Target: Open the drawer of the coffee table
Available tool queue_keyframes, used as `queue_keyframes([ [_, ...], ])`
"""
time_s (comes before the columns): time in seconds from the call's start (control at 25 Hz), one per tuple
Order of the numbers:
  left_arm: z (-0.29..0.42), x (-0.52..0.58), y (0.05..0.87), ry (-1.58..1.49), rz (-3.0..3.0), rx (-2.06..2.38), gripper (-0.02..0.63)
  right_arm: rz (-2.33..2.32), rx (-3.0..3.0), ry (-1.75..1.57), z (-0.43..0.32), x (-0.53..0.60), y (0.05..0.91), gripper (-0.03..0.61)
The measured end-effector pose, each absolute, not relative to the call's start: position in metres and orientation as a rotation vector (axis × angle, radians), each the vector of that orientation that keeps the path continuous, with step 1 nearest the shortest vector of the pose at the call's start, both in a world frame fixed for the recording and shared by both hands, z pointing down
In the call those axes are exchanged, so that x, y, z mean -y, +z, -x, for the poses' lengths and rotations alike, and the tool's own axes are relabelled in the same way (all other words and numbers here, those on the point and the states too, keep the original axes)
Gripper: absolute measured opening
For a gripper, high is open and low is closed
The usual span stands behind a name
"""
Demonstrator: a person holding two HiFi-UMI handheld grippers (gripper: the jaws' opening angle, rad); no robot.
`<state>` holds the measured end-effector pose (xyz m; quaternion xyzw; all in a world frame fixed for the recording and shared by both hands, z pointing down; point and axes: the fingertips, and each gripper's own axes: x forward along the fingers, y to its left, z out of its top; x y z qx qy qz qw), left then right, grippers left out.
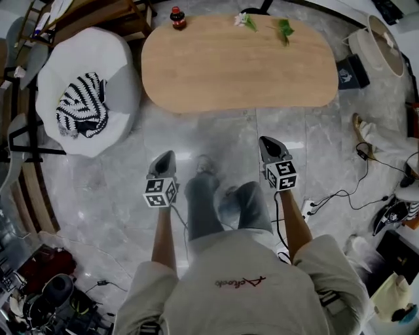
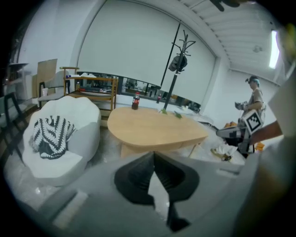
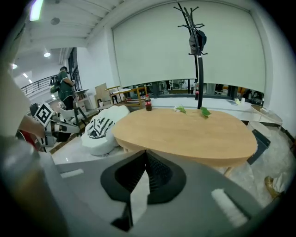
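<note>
The coffee table has an oval light-wood top and stands on the marble floor ahead of me; no drawer front shows in any view. A dark bottle and some green sprigs sit on its far edge. My left gripper and right gripper hover over the floor short of the table's near edge, apart from it, both shut with nothing in them. In the left gripper view the closed jaws point at the table. In the right gripper view the closed jaws face the tabletop.
A white beanbag chair with a striped cloth sits left of the table. A power strip and cables lie on the floor at right. A coat stand rises behind the table. My own legs are between the grippers.
</note>
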<state>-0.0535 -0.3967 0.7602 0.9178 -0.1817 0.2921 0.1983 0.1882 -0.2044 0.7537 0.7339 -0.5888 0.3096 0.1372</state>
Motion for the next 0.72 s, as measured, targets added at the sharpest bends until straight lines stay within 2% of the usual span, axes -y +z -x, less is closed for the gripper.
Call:
queue_keyframes([
  [0.36, 0.046, 0.44, 0.939, 0.822, -2.63, 0.521, 0.0, -2.161, 1.698, 0.873, -0.234, 0.217, 0.934, 0.005],
  [0.72, 0.027, 0.46, 1.077, 0.766, -2.738, 0.489, 0.0, -2.185, 1.809, 0.783, -0.259, 0.229, 1.071, 0.005],
])
